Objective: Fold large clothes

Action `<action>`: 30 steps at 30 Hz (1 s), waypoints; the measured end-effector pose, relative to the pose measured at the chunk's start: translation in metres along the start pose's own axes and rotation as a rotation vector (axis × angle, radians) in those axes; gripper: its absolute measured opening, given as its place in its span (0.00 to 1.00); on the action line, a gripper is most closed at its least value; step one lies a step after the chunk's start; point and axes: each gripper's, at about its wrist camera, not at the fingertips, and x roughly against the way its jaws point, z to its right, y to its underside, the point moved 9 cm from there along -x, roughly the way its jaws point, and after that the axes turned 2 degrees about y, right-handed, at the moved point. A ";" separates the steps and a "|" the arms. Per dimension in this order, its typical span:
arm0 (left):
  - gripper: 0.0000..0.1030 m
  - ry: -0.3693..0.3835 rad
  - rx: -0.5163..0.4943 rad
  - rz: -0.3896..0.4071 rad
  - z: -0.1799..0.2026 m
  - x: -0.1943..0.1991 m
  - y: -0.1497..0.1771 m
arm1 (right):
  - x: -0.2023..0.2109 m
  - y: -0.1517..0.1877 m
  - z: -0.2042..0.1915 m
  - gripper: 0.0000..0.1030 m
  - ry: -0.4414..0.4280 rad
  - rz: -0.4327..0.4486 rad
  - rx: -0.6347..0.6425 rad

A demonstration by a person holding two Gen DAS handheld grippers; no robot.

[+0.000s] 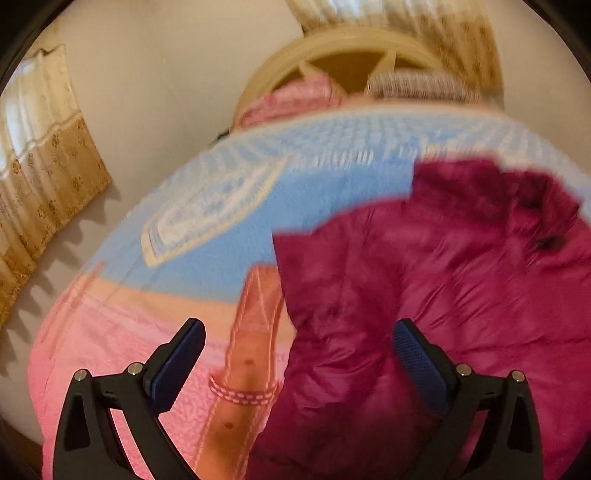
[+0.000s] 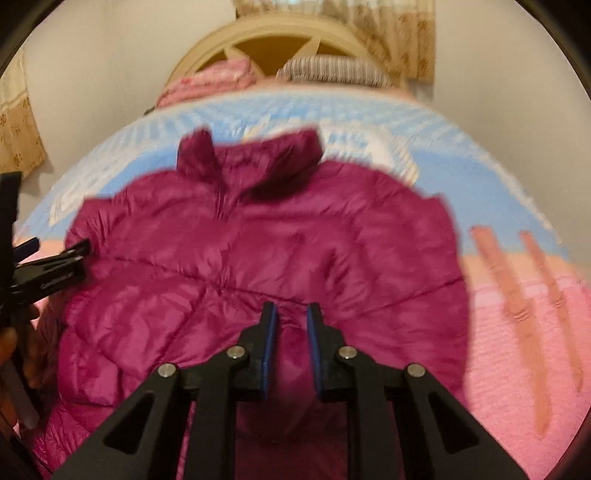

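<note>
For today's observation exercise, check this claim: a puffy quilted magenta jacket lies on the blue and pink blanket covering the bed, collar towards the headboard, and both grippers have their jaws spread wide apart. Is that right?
Not quite. Only the left gripper has its jaws spread wide. In the right wrist view the right gripper has narrowed onto a fold of the puffy quilted magenta jacket. The jacket does lie on the blue and pink blanket, collar towards the headboard.

The jacket (image 2: 258, 258) lies spread on the blanket (image 2: 517, 314) covering the bed, collar toward the headboard (image 2: 266, 37). Two pillows (image 2: 332, 70) sit behind it against the headboard. Curtains (image 1: 48, 177) hang left of the bed.
</note>
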 end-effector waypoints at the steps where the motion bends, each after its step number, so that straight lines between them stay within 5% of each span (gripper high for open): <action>1: 0.99 0.026 0.001 0.026 0.006 0.012 -0.008 | 0.010 -0.006 0.005 0.19 0.010 0.039 -0.005; 7: 0.99 0.195 -0.091 0.035 0.078 0.027 -0.027 | 0.022 -0.020 0.019 0.14 -0.001 0.087 -0.083; 12: 0.99 0.142 -0.081 -0.166 0.072 -0.048 0.008 | 0.007 -0.005 0.001 0.14 -0.052 0.040 -0.038; 22: 0.99 0.124 -0.076 -0.135 0.065 -0.050 0.013 | -0.034 0.020 -0.004 0.14 -0.040 -0.054 -0.003; 30: 0.99 0.085 -0.099 -0.109 0.068 -0.048 0.017 | -0.008 -0.004 0.005 0.14 -0.009 0.030 -0.053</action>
